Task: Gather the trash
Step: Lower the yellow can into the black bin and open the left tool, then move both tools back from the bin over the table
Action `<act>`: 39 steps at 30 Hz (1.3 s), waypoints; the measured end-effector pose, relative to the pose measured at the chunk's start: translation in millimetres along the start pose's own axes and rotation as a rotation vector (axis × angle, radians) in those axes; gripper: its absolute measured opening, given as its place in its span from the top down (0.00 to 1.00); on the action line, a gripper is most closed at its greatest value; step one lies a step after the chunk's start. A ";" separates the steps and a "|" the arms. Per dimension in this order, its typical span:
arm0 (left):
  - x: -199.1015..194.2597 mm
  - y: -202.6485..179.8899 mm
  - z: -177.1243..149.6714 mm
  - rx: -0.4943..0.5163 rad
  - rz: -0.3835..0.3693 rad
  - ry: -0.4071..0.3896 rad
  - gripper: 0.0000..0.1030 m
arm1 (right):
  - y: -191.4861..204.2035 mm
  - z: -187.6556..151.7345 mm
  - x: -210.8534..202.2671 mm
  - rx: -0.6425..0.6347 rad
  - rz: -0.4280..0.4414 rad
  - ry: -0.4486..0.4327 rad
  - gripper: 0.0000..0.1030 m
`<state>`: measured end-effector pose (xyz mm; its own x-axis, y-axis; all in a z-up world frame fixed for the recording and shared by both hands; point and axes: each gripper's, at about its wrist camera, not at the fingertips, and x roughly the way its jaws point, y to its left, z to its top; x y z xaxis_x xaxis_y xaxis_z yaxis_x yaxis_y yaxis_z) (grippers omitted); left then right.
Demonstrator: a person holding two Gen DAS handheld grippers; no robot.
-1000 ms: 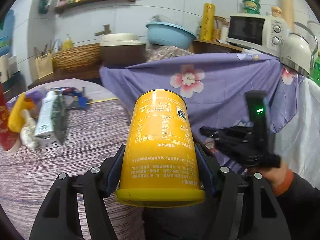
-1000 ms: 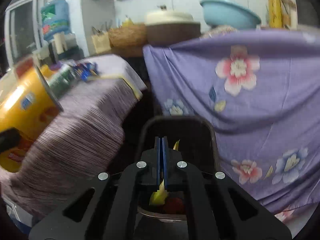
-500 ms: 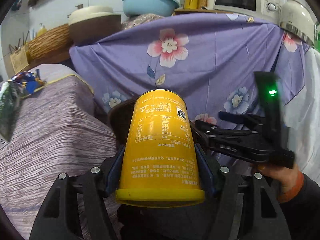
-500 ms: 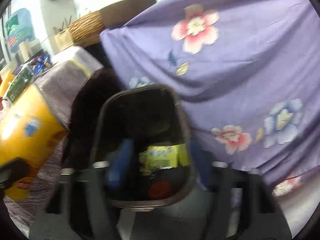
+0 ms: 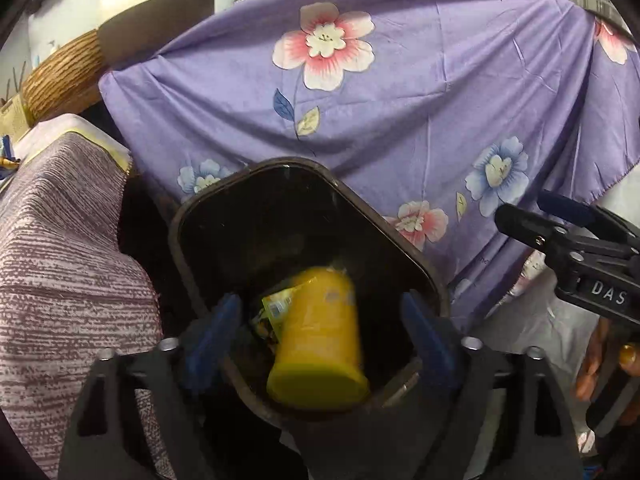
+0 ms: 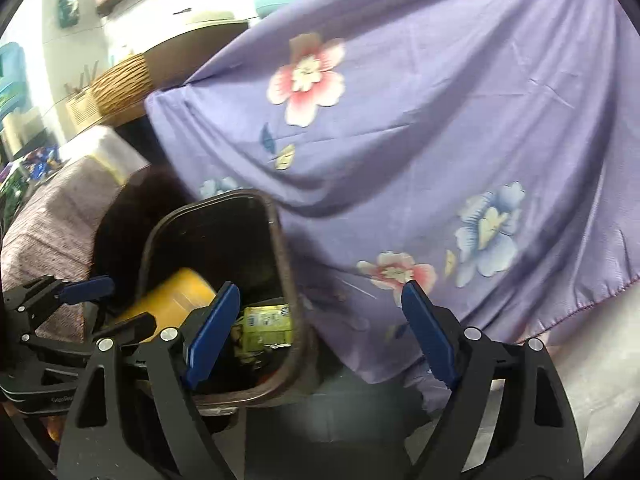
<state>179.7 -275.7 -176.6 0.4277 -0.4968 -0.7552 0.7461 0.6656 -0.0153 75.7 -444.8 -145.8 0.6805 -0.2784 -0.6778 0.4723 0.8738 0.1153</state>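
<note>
Bin (image 5: 416, 268): dark, rounded-rectangular rim, standing on the floor between the striped table edge and the hanging floral cloth; rim also seen in the right wrist view (image 6: 280, 248).
Can (image 5: 320, 336): yellow, blurred, tilted inside the bin with its base toward the camera; touched by neither pad; lies over a wrapper; seen partly in the right view too (image 6: 172, 304).
Wrapper (image 6: 266, 322): yellow-green packet, inside the bin beside the can.
Left gripper (image 5: 320, 320): over the bin mouth, pointing down into it; jaws opening, blue pads wide apart; the can lies between and below them, clear of both, so nothing gripped.
Right gripper (image 6: 320, 332): at the bin's right rim; jaws opening, pads well apart; left pad over the bin's inside, right pad over the cloth; nothing held.
Hand (image 5: 604, 364): fingers on the right gripper's handle, at the right edge of the left view.
Cloth (image 5: 420, 100): purple, flower print, draped behind and to the right of the bin.
Table cover (image 5: 60, 260): purple-white striped, to the left of the bin.
Basket (image 5: 60, 76): woven, on the counter far left, behind the cloth.
</note>
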 end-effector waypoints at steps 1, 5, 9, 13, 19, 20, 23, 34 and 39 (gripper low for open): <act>-1.5 0.4 0.1 -0.008 -0.007 -0.004 0.18 | -1.7 -0.2 0.6 0.005 0.005 0.002 0.20; -17.7 0.4 0.1 -0.027 -0.025 -0.027 0.18 | -5.4 -2.0 4.4 0.033 0.103 0.046 0.20; -44.1 -3.3 2.0 -0.034 -0.014 -0.092 0.15 | 8.0 -3.0 7.7 -0.006 0.102 0.075 0.20; -82.0 3.9 1.3 -0.064 0.022 -0.154 0.12 | 19.0 -0.4 6.7 -0.012 0.130 0.071 0.20; -141.9 23.4 -6.9 -0.119 0.084 -0.258 0.05 | 44.6 7.6 0.3 -0.039 0.158 0.061 0.20; -152.4 28.5 -9.9 -0.125 0.112 -0.272 0.05 | 50.8 9.4 -0.7 -0.045 0.167 0.063 0.20; -173.4 42.7 -18.2 -0.147 0.175 -0.290 0.05 | 70.3 13.5 -5.9 -0.069 0.203 0.066 0.20; -235.9 108.0 -58.6 -0.259 0.414 -0.313 0.05 | 177.1 33.0 -39.2 -0.236 0.403 0.035 0.20; -262.4 143.2 -83.3 -0.335 0.488 -0.308 0.05 | 234.3 39.3 -56.4 -0.338 0.490 0.011 0.20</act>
<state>131.8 -3.7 -35.2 0.8393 -0.1984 -0.5062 0.2530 0.9666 0.0406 170.0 -240.1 -52.0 0.7672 0.1923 -0.6119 -0.1015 0.9784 0.1802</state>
